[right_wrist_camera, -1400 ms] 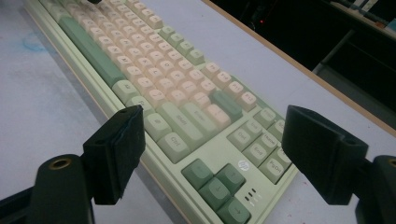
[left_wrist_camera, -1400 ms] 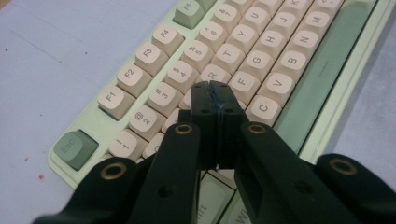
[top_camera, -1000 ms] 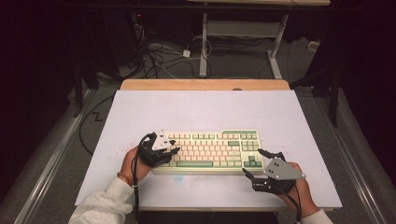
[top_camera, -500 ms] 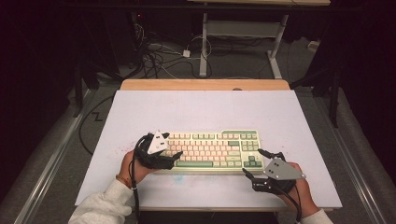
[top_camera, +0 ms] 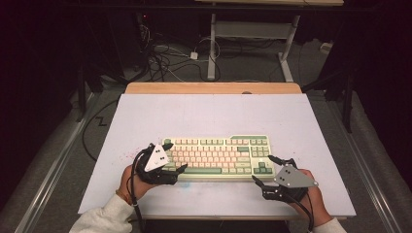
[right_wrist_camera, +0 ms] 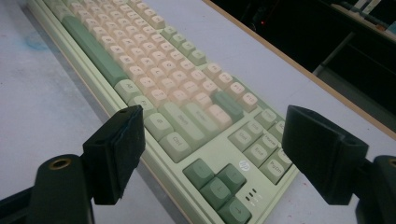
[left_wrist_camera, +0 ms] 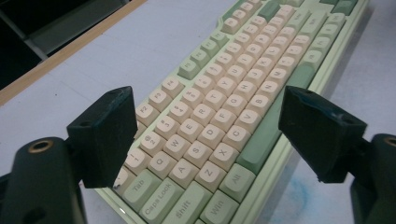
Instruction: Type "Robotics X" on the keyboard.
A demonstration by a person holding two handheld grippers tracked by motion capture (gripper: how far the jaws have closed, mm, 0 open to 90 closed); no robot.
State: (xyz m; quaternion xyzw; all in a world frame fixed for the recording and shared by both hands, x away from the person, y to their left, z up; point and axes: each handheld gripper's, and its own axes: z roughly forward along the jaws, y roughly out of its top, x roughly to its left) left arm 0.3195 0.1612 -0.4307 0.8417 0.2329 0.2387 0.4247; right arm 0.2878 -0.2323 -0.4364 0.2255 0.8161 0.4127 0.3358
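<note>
White tabletop (top_camera: pixel 204 116) bears the keyboard (top_camera: pixel 218 156) — the left gripper (top_camera: pixel 176 156), jaws just spread, straddles its end untouched; the right gripper (top_camera: pixel 267 170) hangs open, so no lift yet.

Two grippers (top_camera: pixel 167 162) (top_camera: pixel 267 172) flank a green keyboard (top_camera: pixel 218 155).

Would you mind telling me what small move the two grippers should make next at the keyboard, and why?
Probably close both on the keyboard ends. The left gripper, jaws just opened, straddles the left end; the right gripper stands open at the right end. Neither grips it yet.
</note>
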